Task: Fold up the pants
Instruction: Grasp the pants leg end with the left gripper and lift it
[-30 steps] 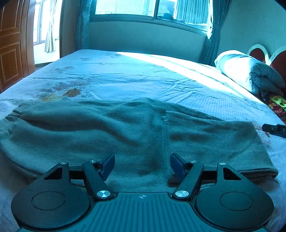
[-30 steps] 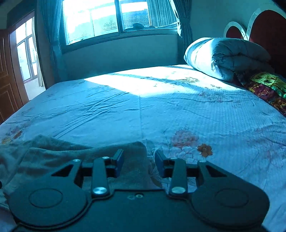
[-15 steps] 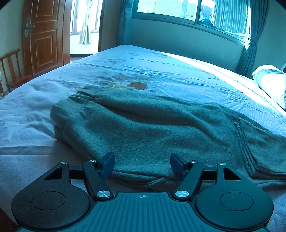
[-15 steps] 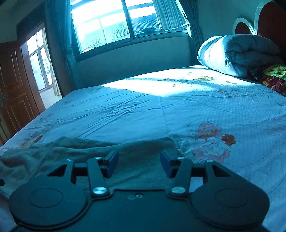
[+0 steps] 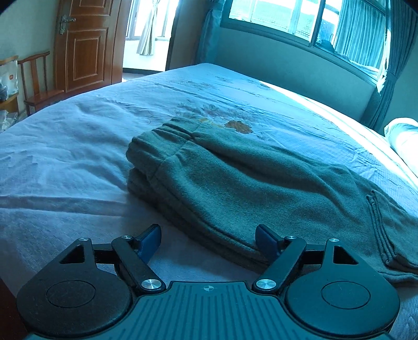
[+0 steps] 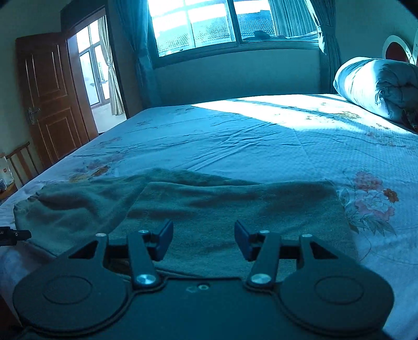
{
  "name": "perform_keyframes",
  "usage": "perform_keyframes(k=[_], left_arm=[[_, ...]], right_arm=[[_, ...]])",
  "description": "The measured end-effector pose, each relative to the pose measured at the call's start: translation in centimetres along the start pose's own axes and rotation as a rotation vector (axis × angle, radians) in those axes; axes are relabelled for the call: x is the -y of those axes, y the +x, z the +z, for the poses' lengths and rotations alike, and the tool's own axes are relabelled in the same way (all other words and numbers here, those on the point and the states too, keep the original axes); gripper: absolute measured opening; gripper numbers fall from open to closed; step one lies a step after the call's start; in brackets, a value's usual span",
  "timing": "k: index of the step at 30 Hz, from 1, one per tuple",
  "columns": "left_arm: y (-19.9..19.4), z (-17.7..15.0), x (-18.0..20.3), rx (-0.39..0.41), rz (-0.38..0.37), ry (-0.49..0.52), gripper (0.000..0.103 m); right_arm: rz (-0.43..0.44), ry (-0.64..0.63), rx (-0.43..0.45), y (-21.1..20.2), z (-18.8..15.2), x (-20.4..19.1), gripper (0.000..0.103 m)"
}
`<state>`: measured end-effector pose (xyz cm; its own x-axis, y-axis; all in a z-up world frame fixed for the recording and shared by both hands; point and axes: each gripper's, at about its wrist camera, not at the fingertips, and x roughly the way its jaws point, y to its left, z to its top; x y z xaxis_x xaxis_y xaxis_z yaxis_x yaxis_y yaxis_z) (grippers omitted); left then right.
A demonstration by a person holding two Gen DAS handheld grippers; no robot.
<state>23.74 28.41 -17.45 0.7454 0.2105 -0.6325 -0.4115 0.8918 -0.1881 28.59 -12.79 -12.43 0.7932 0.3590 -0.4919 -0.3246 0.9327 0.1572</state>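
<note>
Left gripper (image 5: 207, 239) jaws just widened, empty; waistband now frame centre. Right gripper (image 6: 203, 239) open, empty. Green pants (image 5: 235, 188) folded on bed (image 5: 65, 162).

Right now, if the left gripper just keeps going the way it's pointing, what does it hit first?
Most likely the near folded edge of the green pants on the bed. The left gripper is open and empty, its jaws having just widened. Depth is hard to judge.

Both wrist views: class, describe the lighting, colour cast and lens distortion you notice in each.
Left wrist view: cool blue cast, fisheye curves the window ledge, pants in soft shade. Right wrist view: same blue cast, a glaring sunlit patch on the bed, dark vignetted corners.
</note>
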Motion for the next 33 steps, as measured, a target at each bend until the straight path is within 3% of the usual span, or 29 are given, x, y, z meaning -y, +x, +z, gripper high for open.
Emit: perform_keyframes(k=[3, 9, 20, 21, 22, 23, 25, 27, 29, 31, 33], left_arm=[[0.9, 0.2, -0.9, -0.004, -0.017, -0.006, 0.086], [5.6, 1.5, -4.2, 0.0, -0.123, -0.079, 0.103], [7.9, 1.8, -6.1, 0.077, -0.232, -0.222, 0.103], [8.0, 1.8, -6.1, 0.072, -0.232, -0.218, 0.1], [7.8, 1.9, -6.2, 0.082, -0.241, -0.226, 0.085], [7.7, 1.9, -6.7, 0.066, -0.268, -0.255, 0.036], [7.8, 1.8, -7.2, 0.061, -0.311, -0.327, 0.036], [7.3, 1.9, -6.5, 0.073, -0.289, -0.262, 0.036], [7.3, 1.9, -6.3, 0.076, -0.289, -0.257, 0.036], [7.2, 1.8, -6.3, 0.076, -0.301, -0.271, 0.036], [7.0, 1.6, -6.2, 0.077, -0.297, -0.269, 0.036]], right_arm=[[0.012, -0.014, -0.003, -0.1, -0.1, -1.5, 0.045], [0.031, -0.042, -0.023, 0.3, -0.4, -4.1, 0.045], [0.029, -0.065, -0.051, 1.3, -1.0, -6.4, 0.045], [0.034, -0.071, -0.052, 1.3, -1.0, -6.6, 0.045], [0.039, -0.086, -0.052, 1.3, -1.1, -7.0, 0.045], [0.041, -0.1, -0.048, 1.3, -1.1, -7.3, 0.045], [0.057, -0.116, -0.045, 1.2, -1.2, -7.9, 0.045], [0.063, -0.147, -0.059, 1.5, -1.6, -8.5, 0.045], [0.03, -0.252, -0.141, 3.1, -3.0, -9.7, 0.052], [-0.02, -0.386, -0.116, 4.0, -5.0, -11.0, 0.052], [-0.028, -0.357, -0.118, 4.1, -5.0, -11.0, 0.053]])
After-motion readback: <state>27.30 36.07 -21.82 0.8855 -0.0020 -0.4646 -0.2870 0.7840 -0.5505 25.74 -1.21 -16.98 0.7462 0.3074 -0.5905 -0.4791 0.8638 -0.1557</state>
